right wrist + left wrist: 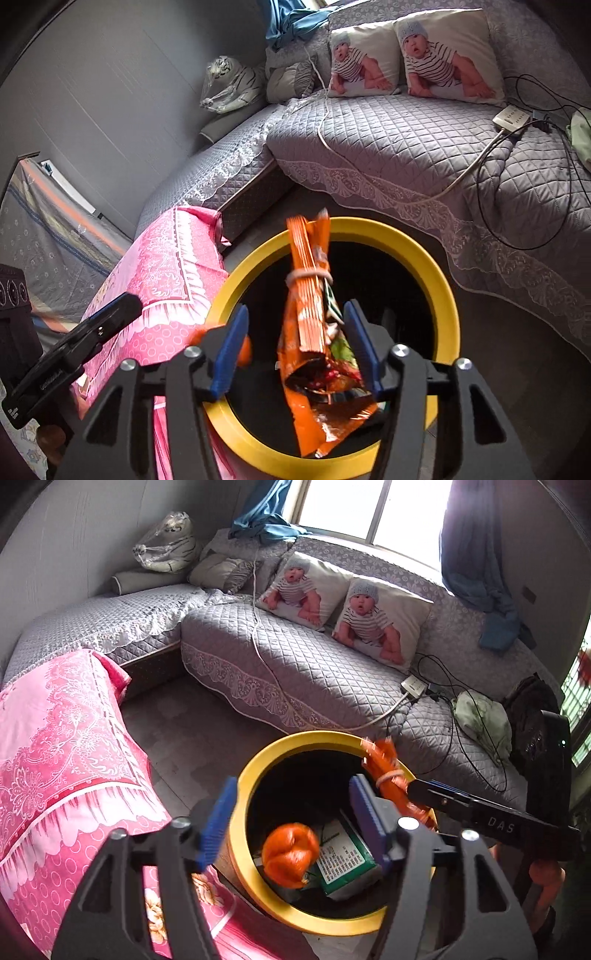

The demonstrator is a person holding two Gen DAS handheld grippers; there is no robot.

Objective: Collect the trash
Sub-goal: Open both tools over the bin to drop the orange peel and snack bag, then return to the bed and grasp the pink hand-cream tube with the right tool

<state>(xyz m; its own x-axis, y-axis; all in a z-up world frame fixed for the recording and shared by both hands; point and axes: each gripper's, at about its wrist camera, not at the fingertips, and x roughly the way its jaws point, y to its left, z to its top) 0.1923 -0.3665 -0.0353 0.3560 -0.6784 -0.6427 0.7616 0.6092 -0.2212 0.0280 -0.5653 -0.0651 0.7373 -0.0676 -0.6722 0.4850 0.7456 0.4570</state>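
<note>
At the far left a pink floral cloth (70,760) drapes over a low surface, touching the near-left side of the yellow-rimmed trash bin (255,775), which keeps the bin within reach of both hands. The left gripper (291,823) hangs over the bin's mouth with its blue pads (218,823) spread and nothing between them; below the gap a crumpled orange wad (291,854) sits blurred inside the bin, above a green-and-white box (343,856), so it reads as a piece just let go there to fall. Judging by this, the gripper is held over the opening so that trash drops inside, not on the floor. Further right, the right gripper (295,350) also points down into the same bin, its fingers (362,347) parted; an orange snack bag (314,321), bound near its top with a rubber band (308,275), stands between them, its lower end over the dark opening. The right pad seems to touch the bag while the left pad stands clear, so it looks released, not pinched. Behind, a grey quilted sofa (388,147) carries two printed cushions (447,55) and a power strip (511,119).
</note>
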